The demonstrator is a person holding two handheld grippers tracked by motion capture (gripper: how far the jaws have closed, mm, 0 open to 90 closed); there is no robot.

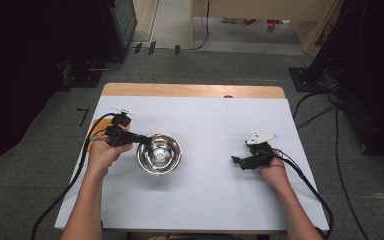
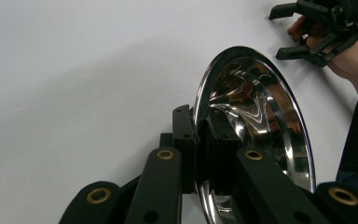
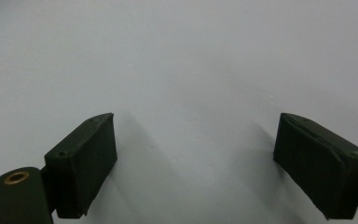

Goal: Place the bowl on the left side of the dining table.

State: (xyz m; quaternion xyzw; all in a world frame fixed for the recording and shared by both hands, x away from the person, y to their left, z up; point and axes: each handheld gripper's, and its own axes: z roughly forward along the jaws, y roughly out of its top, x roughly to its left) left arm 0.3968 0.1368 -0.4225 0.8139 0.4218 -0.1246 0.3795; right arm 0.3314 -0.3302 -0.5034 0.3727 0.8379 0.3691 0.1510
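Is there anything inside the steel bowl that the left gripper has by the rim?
Nothing loose shows inside the steel bowl, just reflections on its polished wall. One jaw of the left gripper reaches inside the rim and covers part of the wall behind it.

No text, label, brand, number or sign can be read in any of the views. The shiny round steel bowl (image 1: 159, 153) carries only reflections on its polished wall, with no stamp or mark that can be made out. The white sheet covering the bench (image 1: 210, 190) is blank. The black plastic jaws in both gripper views bear brass-coloured rivets and screw holes but no lettering. A small dark angular mark on the grey floor (image 1: 83, 116) left of the bench is too small to tell whether it is a sign or a strip of tape.
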